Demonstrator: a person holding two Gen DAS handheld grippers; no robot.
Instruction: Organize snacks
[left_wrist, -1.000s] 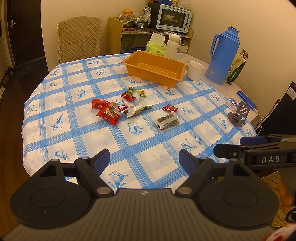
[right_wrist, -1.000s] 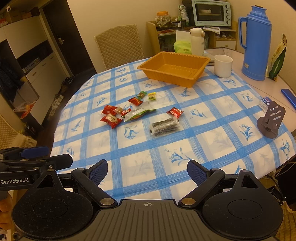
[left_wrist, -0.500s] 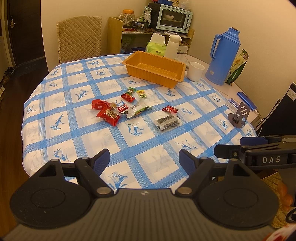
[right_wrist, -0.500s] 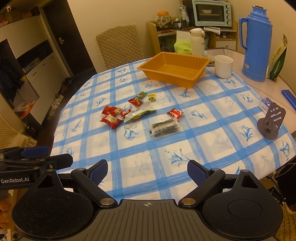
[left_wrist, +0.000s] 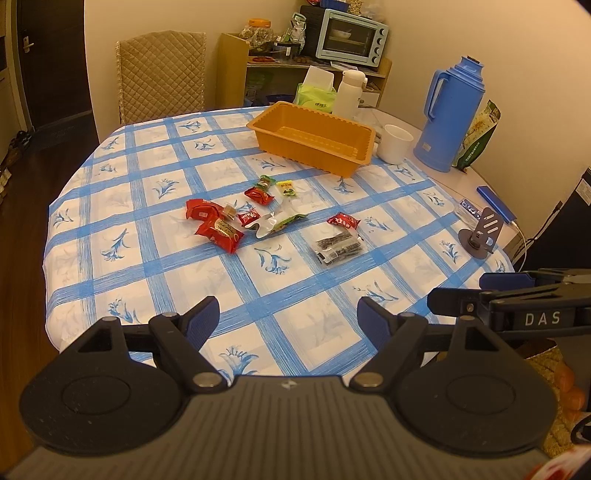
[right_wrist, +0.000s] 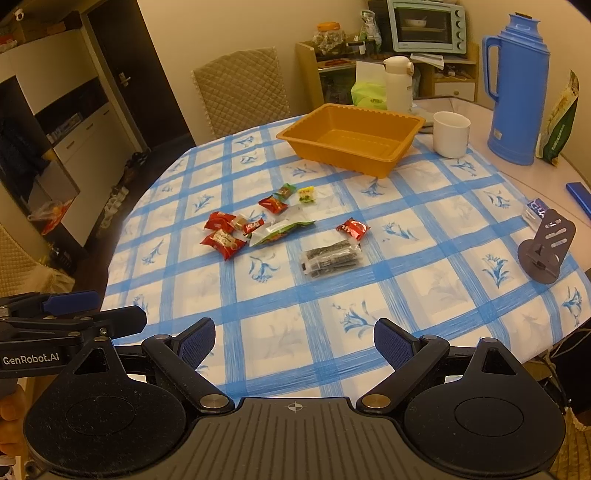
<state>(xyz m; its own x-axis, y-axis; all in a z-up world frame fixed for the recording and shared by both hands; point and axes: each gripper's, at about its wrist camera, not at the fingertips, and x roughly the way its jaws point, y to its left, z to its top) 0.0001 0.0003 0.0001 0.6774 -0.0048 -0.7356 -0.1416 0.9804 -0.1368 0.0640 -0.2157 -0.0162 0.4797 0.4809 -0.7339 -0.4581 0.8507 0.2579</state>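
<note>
We are holding the left gripper (left_wrist: 288, 317) and the right gripper (right_wrist: 294, 339) side by side at the near table edge, both spread wide and gripping nothing. Ahead of them, snack packets are lying loose on the blue-checked tablecloth (left_wrist: 155, 258): red wrappers (left_wrist: 218, 230), a dark seaweed pack (right_wrist: 330, 257). Farther beyond, the orange tray (right_wrist: 352, 138) is sitting empty.

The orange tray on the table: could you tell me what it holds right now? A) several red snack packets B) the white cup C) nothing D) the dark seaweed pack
C: the orange tray shows only its bare floor, while the snacks lie on the tablecloth.
</note>
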